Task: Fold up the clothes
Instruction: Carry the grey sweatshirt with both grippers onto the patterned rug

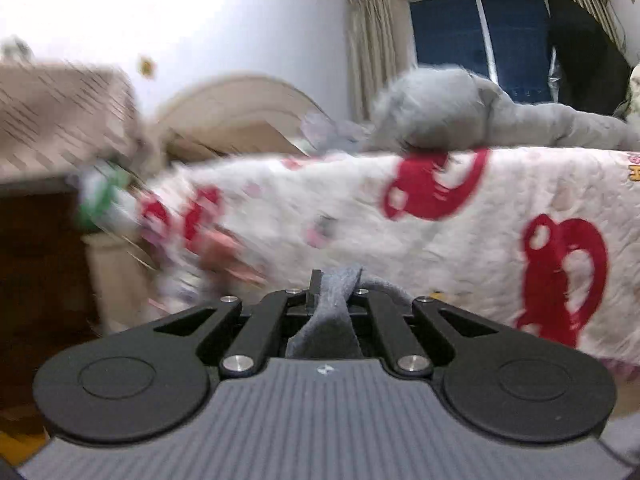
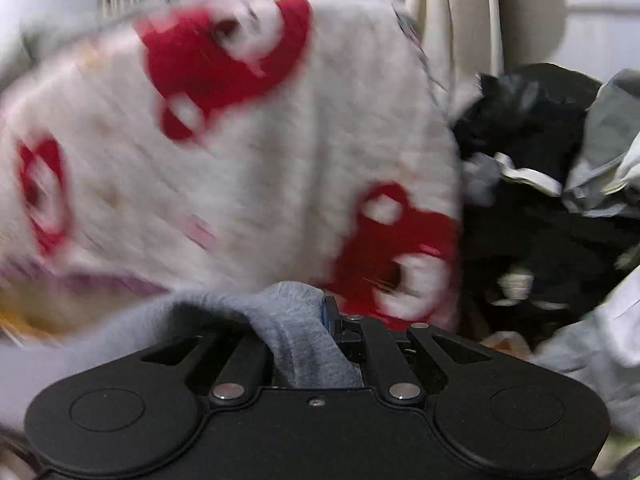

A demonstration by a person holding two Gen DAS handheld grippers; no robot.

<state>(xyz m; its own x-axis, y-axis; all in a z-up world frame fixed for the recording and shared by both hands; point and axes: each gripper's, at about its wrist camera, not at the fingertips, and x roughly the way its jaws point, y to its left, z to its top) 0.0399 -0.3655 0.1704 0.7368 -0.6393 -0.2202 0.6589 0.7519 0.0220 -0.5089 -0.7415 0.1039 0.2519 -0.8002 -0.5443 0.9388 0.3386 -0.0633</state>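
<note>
My left gripper is shut on a fold of grey fleece garment, which bunches between its fingers and trails to the right. My right gripper is shut on the same kind of grey fleece cloth, which drapes off to the left over its body. Both grippers face the side of a bed covered by a white blanket with red shapes, also filling the right wrist view. Both views are motion-blurred.
A grey padded jacket with a fur hood lies on the bed's top edge. A dark wooden cabinet stands at left. A pile of black and grey clothes lies to the right of the bed. A window with curtains is behind.
</note>
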